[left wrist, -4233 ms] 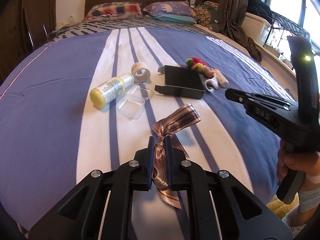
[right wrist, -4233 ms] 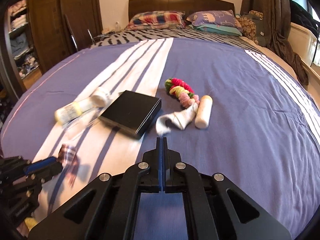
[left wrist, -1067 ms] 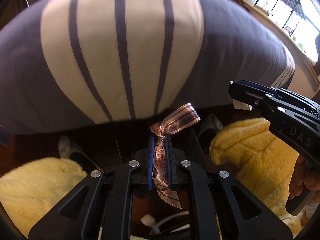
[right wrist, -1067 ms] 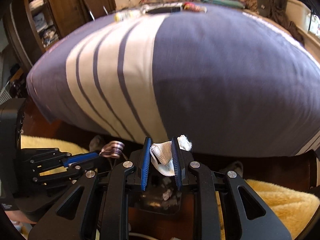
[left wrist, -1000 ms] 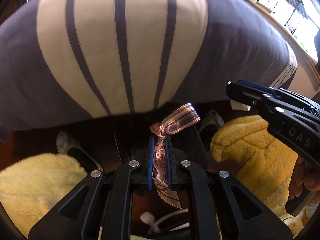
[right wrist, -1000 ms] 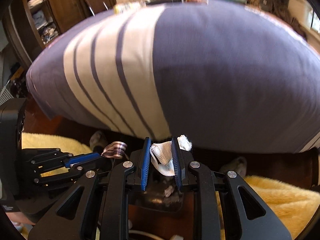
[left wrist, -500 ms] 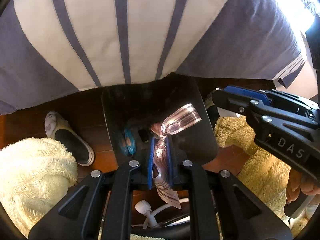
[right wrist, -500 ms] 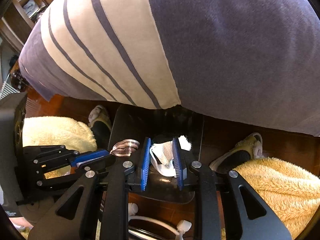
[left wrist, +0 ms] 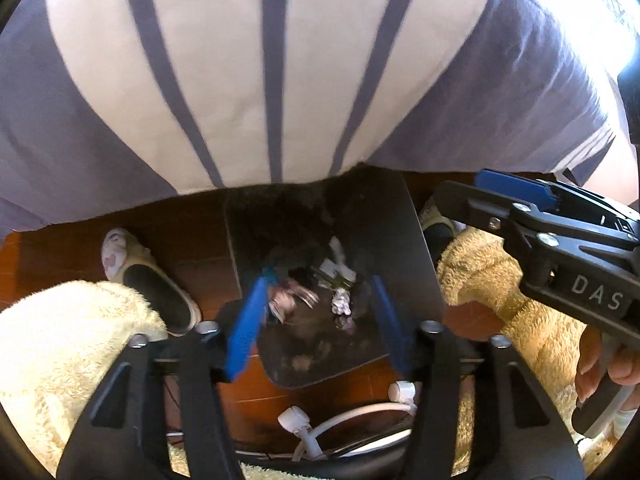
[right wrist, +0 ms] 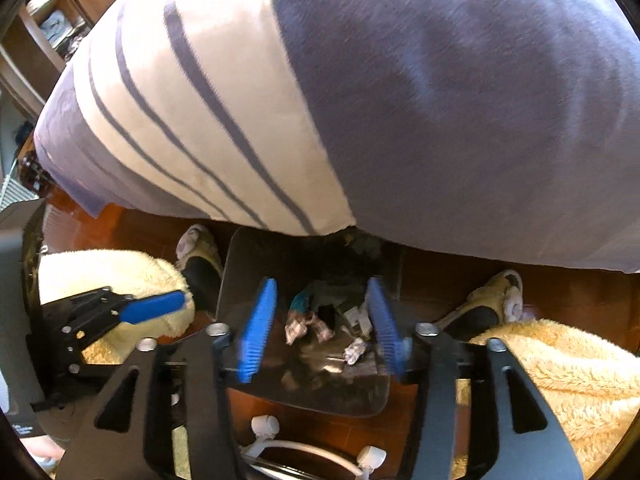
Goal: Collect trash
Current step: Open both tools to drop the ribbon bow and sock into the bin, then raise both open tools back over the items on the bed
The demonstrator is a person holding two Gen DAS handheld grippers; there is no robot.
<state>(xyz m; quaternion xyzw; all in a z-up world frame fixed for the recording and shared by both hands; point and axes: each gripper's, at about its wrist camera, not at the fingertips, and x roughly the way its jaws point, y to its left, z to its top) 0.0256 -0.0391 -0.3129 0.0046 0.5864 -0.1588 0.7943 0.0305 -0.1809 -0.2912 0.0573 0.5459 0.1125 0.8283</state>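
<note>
Trash bin [left wrist: 404,240] against bedspread edge [left wrist: 280,184]; both opening tools empty above.

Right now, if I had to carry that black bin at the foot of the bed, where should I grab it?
Grip the bin by its near rim, coming straight down from above. The top is open and the thin wall stands upright, so one tool finger can slip inside and one outside. The far rim sits tucked under the blanket.

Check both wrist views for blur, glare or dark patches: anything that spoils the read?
Left wrist view: window glare blows out the top right; blue pads smeared by motion. Right wrist view: bedspread soft; bin interior dark, so its trash is hard to identify.
</note>
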